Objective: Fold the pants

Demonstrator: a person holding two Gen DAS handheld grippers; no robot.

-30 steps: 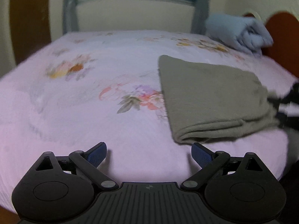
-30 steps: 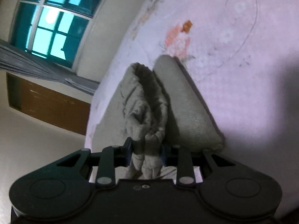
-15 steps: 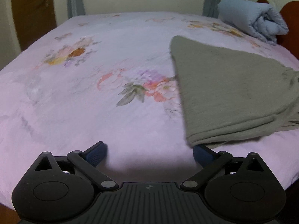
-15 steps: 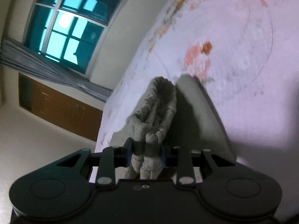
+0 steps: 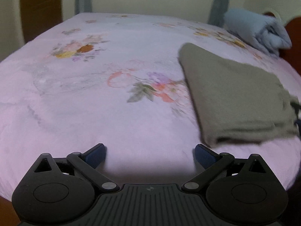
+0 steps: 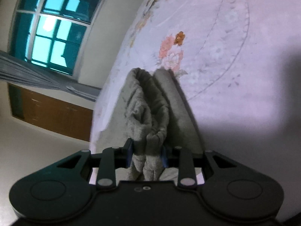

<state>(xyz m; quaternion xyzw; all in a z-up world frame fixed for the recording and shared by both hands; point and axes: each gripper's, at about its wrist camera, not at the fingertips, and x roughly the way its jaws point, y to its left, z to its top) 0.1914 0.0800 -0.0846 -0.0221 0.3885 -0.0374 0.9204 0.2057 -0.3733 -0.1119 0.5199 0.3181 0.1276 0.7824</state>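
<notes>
The olive-grey pants lie folded in a flat stack on the right side of the pink floral bed. My left gripper is open and empty, low over the bed just left of the stack's near corner. My right gripper is shut on the bunched edge layers of the pants, which lift slightly from the stack. A dark bit of the right gripper shows at the stack's right edge in the left wrist view.
A rolled light-blue blanket lies at the far right by a reddish headboard. Grey curtains and a window stand behind the bed. A brown wooden door is beside it.
My left gripper has pulled back a little and tilted up, still open. My right gripper keeps its hold on the pants' edge and has shifted slightly, the view swinging over the bed.
</notes>
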